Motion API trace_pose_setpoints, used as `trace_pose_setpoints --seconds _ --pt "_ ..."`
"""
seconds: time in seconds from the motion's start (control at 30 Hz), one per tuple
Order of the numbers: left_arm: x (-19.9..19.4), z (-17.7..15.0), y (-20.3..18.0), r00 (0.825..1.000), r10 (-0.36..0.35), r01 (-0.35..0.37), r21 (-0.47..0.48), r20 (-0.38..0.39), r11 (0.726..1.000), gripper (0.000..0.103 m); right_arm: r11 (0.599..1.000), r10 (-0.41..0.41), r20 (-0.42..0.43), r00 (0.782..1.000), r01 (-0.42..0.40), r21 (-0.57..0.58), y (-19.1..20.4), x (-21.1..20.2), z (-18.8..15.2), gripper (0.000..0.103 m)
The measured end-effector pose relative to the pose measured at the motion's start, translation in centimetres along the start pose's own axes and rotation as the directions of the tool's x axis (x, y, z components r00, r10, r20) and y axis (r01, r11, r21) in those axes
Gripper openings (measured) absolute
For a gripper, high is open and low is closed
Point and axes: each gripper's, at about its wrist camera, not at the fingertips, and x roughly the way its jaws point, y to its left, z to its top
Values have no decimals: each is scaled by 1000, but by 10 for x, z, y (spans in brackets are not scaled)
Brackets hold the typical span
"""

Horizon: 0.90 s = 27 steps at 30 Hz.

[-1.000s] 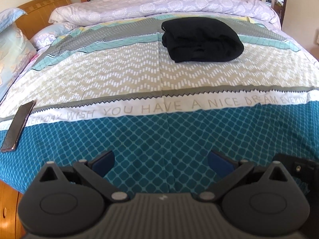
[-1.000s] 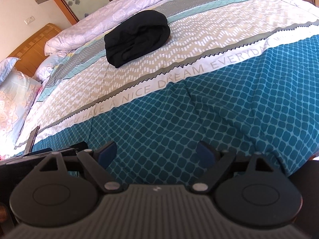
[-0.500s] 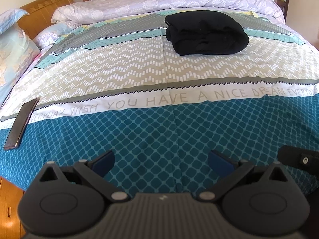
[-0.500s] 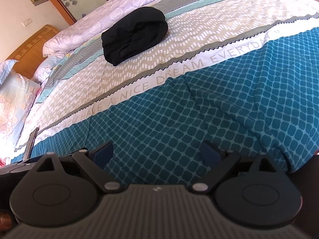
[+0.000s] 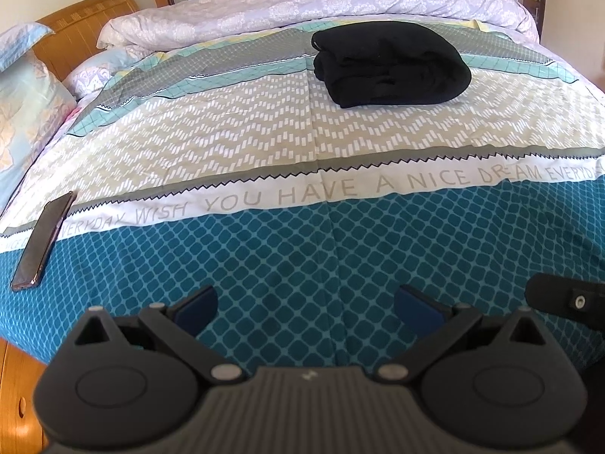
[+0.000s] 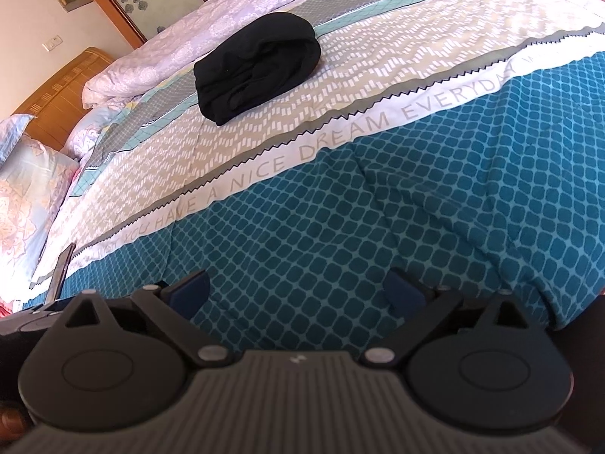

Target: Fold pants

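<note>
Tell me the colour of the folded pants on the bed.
Plain black pants, no pattern visible; clearest in the left wrist view.

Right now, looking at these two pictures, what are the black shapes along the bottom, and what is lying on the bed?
There is no robot here: a person carries a hand-held gripper in each hand, and a small wide-angle camera on each one looks forward along its two fingers. So one picture is the view from the left hand-held gripper and the other from the right hand-held gripper; the black shapes are the tools' own bodies. The left one's jaws stand wide apart and the right one's are opening; neither has anything between them. On the patterned bedspread lie the folded black pants, far from both tools, and a phone near the left edge. A lilac quilt is bunched along the far side.
</note>
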Motion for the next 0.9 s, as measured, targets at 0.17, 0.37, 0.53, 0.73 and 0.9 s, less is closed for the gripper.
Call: trace_pose_setpoints --seconds 0.17,0.37,0.53,0.73,0.9 --pt "-1 0 0 1000 1 -1 7 5 1000 103 999 -48 35 998 49 -18 2 -5 2 101" --pt "-3 -1 0 1000 9 -9 7 8 1000 103 998 -62 39 997 62 -8 0 -5 2 101" --pt "-4 -1 1 1000 15 -15 6 9 1000 103 998 -64 42 997 65 -1 -1 -6 1 101" --pt "-4 -2 1 1000 17 -17 8 7 1000 103 997 -73 48 996 72 15 3 -7 -1 101" --pt "-3 -2 1 1000 18 -18 6 4 1000 103 997 -75 50 996 75 13 6 -7 -2 101"
